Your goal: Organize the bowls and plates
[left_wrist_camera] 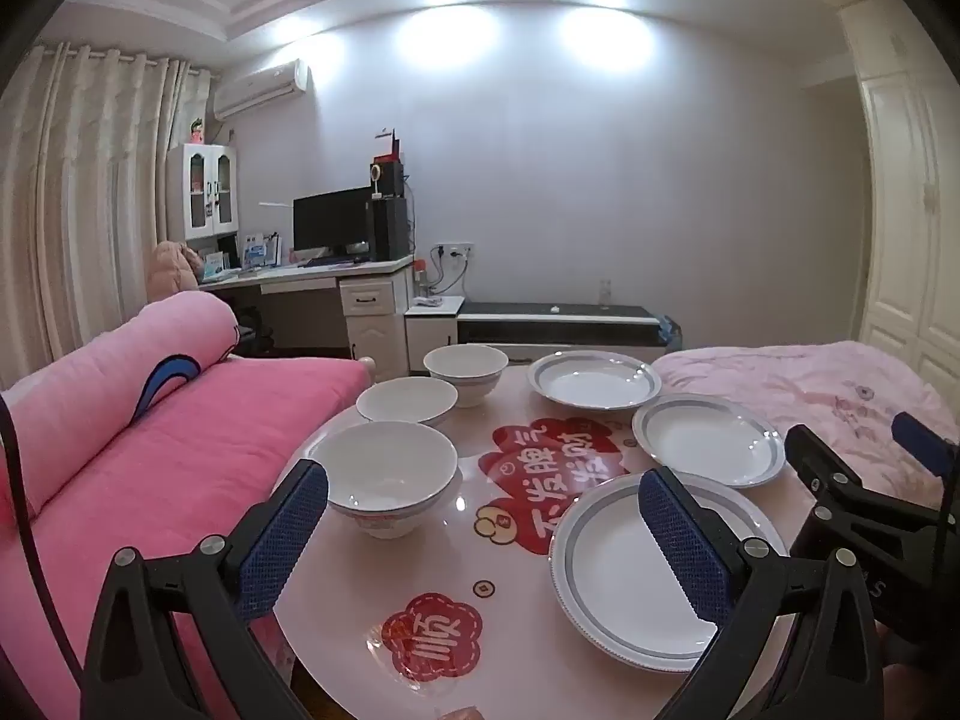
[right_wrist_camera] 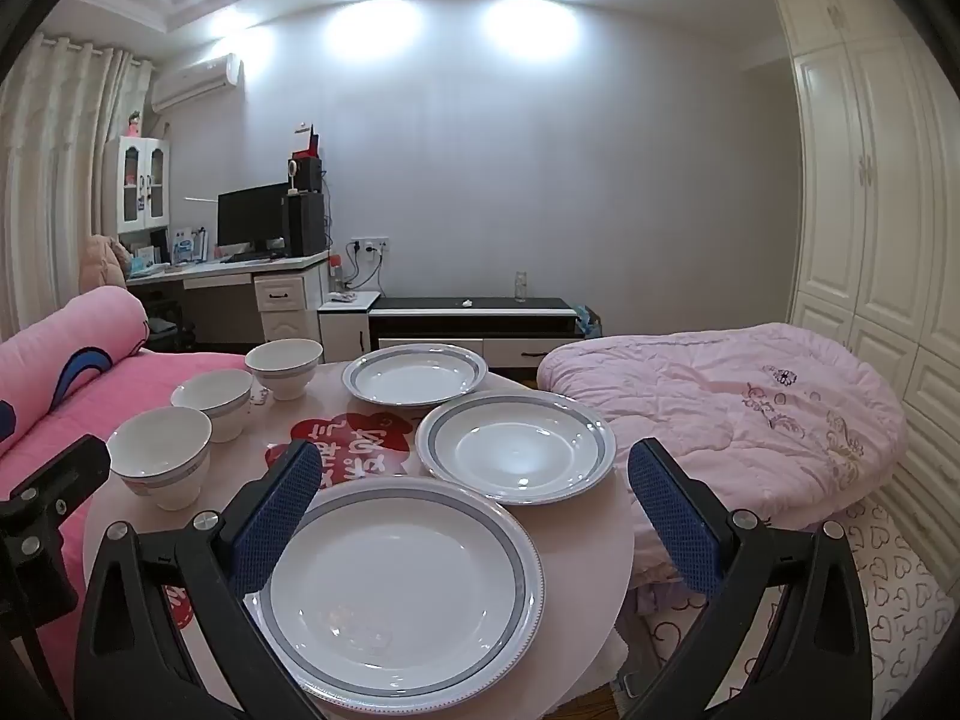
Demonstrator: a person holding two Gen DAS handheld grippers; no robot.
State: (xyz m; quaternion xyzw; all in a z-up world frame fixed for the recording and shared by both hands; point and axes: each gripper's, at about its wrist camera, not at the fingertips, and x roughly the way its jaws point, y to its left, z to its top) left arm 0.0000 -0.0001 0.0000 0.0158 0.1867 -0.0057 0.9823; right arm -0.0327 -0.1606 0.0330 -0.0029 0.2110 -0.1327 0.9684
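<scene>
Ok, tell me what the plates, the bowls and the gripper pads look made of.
Plates: likely glazed ceramic, glossy white with grey bands, showing lamp glints.
Bowls: same glossy white glaze, probably ceramic or porcelain.
Pads on the left gripper: blue, matte, dimpled texture; looks like rubber or soft plastic.

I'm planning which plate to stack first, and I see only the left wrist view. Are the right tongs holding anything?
Observer: No. The right tongs stand wide open, with nothing between their pads.
Operator: Part of the nearest plate is hidden from me. Is anything on it?
Observer: No. The nearest round white ceramic plate with a grey rim band is bare.
Operator: What lies past the round pink table on the right?
Observer: A pale covering patterned with hearts lies low down, below the pink quilt.
</scene>
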